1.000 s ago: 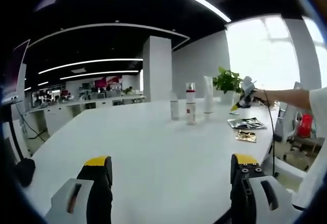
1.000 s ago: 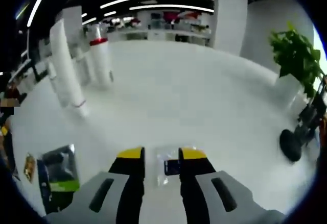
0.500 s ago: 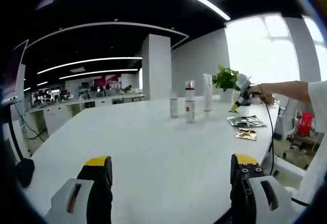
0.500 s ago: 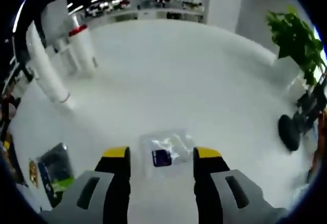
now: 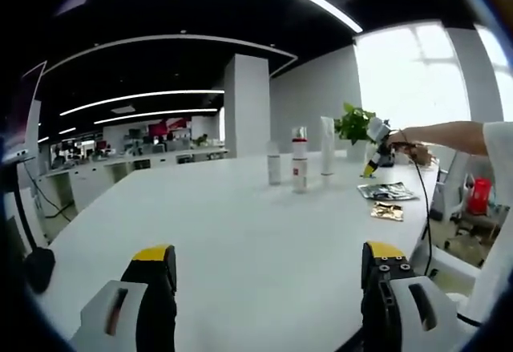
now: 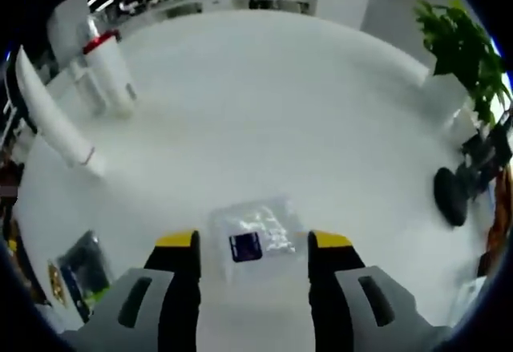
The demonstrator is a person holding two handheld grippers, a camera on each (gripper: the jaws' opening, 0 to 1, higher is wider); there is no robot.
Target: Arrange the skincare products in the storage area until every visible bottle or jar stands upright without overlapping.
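Both grippers open over the white table (image 5: 240, 232)

Right gripper (image 6: 253, 244) spreads wide around a clear packet (image 6: 256, 228), low center; left gripper (image 5: 268, 260) holds nothing. Bottles (image 5: 298, 159) stand mid-frame.

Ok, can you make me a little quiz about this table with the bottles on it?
1. True or false: the bottle with the red band is lying flat on the white table.
2. What lies between the right gripper's jaws?
A. a clear sachet with a dark label
B. a spoon
C. a red cup
3. Fill in: behind the tall white tube stands a green ____.

Key:
1. False, it stands upright.
2. A, the clear sachet lies flat on the table between the open jaws.
3. Plant.
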